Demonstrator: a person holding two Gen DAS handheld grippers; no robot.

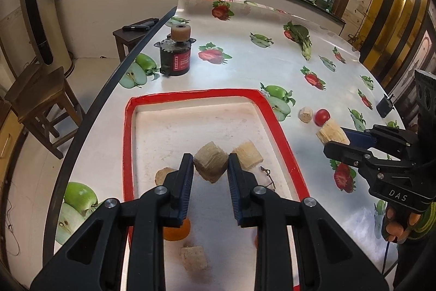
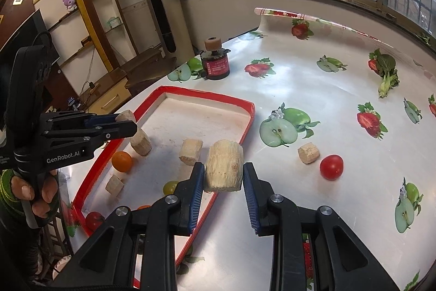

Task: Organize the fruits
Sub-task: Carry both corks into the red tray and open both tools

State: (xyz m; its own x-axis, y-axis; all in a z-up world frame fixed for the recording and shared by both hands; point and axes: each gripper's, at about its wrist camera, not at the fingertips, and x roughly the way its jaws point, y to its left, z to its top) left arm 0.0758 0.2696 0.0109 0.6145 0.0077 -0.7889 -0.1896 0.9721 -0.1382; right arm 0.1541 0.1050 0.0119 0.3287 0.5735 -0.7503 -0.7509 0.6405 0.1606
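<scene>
My left gripper (image 1: 210, 168) is shut on a beige sugarcane chunk (image 1: 210, 164) and holds it above the red-rimmed tray (image 1: 126, 143). It also shows in the right wrist view (image 2: 124, 122). My right gripper (image 2: 223, 176) is shut on another beige chunk (image 2: 224, 168) over the tray's right rim (image 2: 246, 124). It also shows in the left wrist view (image 1: 336, 137). The tray holds several chunks (image 2: 190, 150), an orange (image 2: 122, 161), a green fruit (image 2: 170, 187) and a red tomato (image 2: 94, 220). On the table lie one chunk (image 2: 308, 152) and a red tomato (image 2: 331, 167).
A dark cylindrical motor with a beige roller (image 1: 175, 53) stands at the table's far left. A leafy green vegetable (image 2: 387, 72) lies far right. The table's left edge (image 1: 90, 127) drops to wooden stools (image 1: 41, 100). The tablecloth (image 1: 245, 67) has printed fruit.
</scene>
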